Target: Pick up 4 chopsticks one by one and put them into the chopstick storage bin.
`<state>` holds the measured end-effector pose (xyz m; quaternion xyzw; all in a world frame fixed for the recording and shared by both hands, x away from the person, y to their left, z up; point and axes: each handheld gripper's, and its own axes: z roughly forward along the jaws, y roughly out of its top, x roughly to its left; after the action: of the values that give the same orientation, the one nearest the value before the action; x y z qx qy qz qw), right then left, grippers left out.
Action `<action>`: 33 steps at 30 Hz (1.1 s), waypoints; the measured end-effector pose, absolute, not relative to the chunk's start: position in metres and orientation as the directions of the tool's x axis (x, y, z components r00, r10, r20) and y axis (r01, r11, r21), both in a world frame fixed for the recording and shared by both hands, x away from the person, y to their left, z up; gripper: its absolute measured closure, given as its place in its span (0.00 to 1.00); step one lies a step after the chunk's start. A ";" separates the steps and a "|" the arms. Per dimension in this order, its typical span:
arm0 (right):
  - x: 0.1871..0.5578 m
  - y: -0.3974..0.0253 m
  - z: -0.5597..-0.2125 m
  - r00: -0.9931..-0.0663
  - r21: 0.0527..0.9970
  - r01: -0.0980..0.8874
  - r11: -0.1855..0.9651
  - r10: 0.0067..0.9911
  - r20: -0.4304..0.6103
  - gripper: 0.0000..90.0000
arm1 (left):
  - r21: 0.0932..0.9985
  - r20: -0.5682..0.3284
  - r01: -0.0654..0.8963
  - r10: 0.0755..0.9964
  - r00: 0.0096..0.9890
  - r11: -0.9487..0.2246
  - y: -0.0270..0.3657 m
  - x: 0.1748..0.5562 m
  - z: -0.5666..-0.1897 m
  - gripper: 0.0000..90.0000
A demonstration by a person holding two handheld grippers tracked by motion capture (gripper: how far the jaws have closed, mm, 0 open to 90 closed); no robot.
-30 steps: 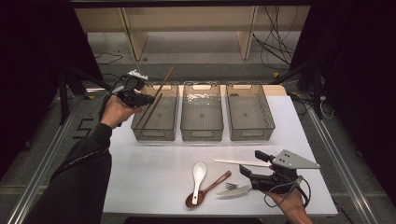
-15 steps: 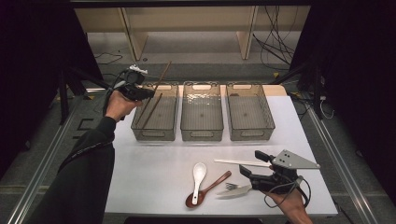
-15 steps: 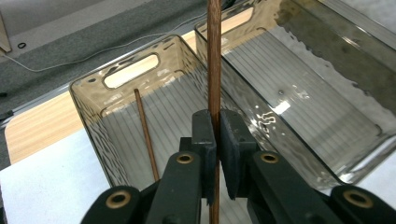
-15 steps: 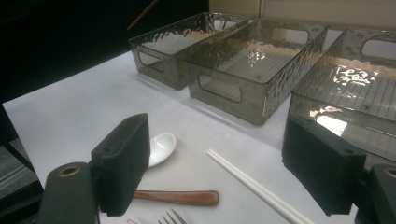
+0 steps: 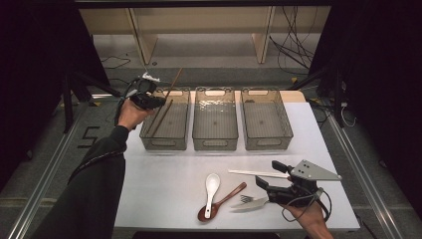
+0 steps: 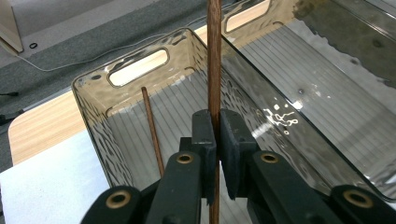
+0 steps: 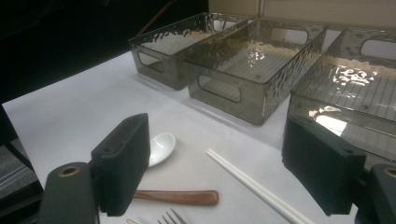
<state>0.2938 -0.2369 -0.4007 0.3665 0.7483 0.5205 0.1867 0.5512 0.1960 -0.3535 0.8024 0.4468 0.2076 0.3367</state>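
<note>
My left gripper (image 5: 157, 101) hovers over the near-left rim of the left grey bin (image 5: 149, 143), shut on a brown chopstick (image 5: 174, 82) that slants up and away. In the left gripper view that brown chopstick (image 6: 214, 70) stands upright between the closed jaws of my left gripper (image 6: 217, 135). A second brown chopstick (image 6: 152, 130) lies inside the left bin (image 6: 93, 88). My right gripper (image 5: 263, 190) stands open near the table's front right. It is beside a fork (image 5: 249, 202), white chopsticks (image 5: 256, 174), a white spoon (image 5: 212, 185) and a brown wooden spoon (image 5: 222, 200).
Middle bin (image 5: 215, 144) and right bin (image 5: 266, 144) hold nothing I can see. In the right gripper view the white chopsticks (image 7: 252, 184) and white spoon (image 7: 161, 147) lie between the open jaws. The table's front edge is close to my right hand.
My left gripper has shifted slightly over the left bin with the brown chopstick still in it. The right gripper has stayed put.
</note>
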 end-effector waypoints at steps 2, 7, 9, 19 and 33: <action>0.294 -0.237 -0.401 -0.663 0.916 0.353 0.191 0.742 0.101 0.27 | 0.724 0.035 0.579 0.858 0.512 -0.375 0.197 0.552 -0.356 0.93; 0.294 -0.237 -0.401 -0.662 0.916 0.354 0.190 0.742 0.102 0.27 | 0.730 0.038 0.578 0.866 0.499 -0.365 0.198 0.552 -0.363 0.93; 0.294 -0.237 -0.401 -0.662 0.916 0.355 0.189 0.742 0.104 0.27 | 0.728 0.040 0.580 0.867 0.496 -0.365 0.200 0.552 -0.365 0.93; 0.294 -0.237 -0.401 -0.662 0.915 0.357 0.187 0.742 0.107 0.27 | 0.724 0.038 0.591 0.876 0.480 -0.356 0.204 0.552 -0.376 0.93; 0.294 -0.237 -0.401 -0.662 0.917 0.355 0.181 0.742 0.110 0.27 | 0.696 0.047 0.620 0.884 0.464 -0.362 0.207 0.552 -0.386 0.92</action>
<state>0.2939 -0.2374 -0.4011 0.3677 0.7460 0.5238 0.1843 0.5518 0.2067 -0.3857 0.7973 0.4717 0.2130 0.3105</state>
